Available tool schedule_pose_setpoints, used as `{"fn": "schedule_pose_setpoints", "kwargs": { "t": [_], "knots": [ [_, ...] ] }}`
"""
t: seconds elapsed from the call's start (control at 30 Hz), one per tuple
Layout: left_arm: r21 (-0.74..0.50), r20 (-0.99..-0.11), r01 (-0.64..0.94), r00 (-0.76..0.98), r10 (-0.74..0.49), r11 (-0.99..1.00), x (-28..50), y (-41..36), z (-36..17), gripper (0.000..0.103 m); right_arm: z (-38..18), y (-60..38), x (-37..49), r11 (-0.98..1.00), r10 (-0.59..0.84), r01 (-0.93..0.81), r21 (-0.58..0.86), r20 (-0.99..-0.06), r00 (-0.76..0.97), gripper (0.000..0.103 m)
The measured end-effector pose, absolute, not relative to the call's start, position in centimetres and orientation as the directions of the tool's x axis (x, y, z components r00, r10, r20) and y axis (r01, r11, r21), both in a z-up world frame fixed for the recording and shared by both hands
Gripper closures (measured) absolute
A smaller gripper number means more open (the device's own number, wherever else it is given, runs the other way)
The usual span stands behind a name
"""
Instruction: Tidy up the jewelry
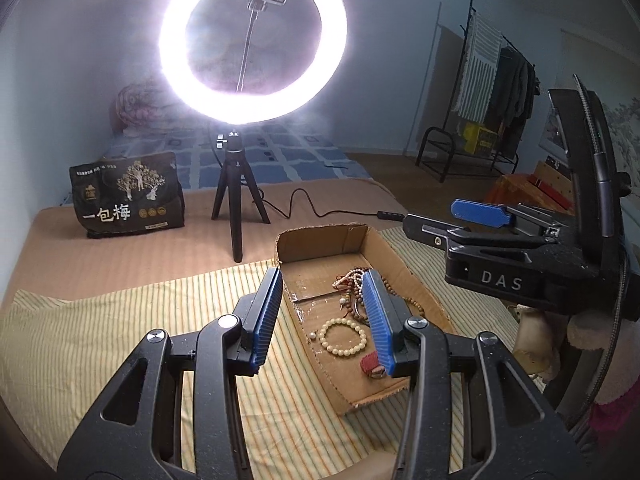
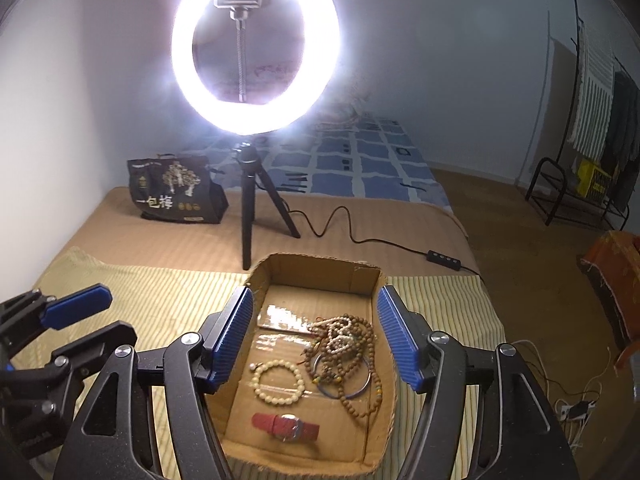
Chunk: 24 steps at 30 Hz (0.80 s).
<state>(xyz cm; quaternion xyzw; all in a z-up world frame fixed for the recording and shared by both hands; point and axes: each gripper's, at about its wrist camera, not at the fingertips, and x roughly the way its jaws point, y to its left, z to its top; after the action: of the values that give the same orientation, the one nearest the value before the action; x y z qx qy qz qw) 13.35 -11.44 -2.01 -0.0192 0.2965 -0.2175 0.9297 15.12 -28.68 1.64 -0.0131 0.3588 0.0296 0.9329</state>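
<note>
Jewelry sits in an open cardboard box (image 2: 320,276), right between the right gripper (image 2: 316,336)'s jaws, which are spread wide and grasp nothing. A cream bead bracelet (image 2: 277,383) lies flat on the box floor near the left jaw, a tangle of brown bead strands (image 2: 352,344) lies nearer the right jaw with a thin bangle (image 2: 345,376) on it, and a red-strapped watch (image 2: 286,426) rests closest to the camera, below the jaws. Over on the left gripper (image 1: 324,312), the jaws are released too, holding nothing; its left jaw hangs outside the box wall, its right jaw above the brown beads, the cream bracelet between them. The box stands on a striped cloth (image 2: 160,300) spread over a bed (image 2: 160,224). Beyond the jaws, a lit ring light (image 2: 256,46) on a small tripod stands on the bed, and left of it a dark printed bag (image 2: 176,190).
</note>
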Motion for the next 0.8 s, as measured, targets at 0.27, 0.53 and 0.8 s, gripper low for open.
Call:
{"fn": "schedule_pose_setpoints", "kwargs": {
  "t": [0.27, 0.53, 0.8],
  "knots": [
    [-0.149, -0.535, 0.383, 0.744, -0.4, 0.912, 11.0, -9.8, -1.5, 0.035, 2.3, -27.9, 12.5, 0.998, 0.05, -0.061, 0.006, -0.654, 0.755, 0.031],
    [-0.13, -0.531, 0.377, 0.754, -0.385, 0.917, 8.9, -8.7, -1.2, 0.018, 2.8, -27.1, 10.5, 0.999, 0.031, -0.046, -0.008, -0.631, 0.775, 0.024],
    [-0.069, -0.523, 0.387, 0.771, -0.363, 0.92, 7.1, -8.8, -0.8, 0.011, 2.6, -26.4, 9.4, 0.998, 0.023, -0.055, -0.03, -0.637, 0.771, 0.023]
  ]
}}
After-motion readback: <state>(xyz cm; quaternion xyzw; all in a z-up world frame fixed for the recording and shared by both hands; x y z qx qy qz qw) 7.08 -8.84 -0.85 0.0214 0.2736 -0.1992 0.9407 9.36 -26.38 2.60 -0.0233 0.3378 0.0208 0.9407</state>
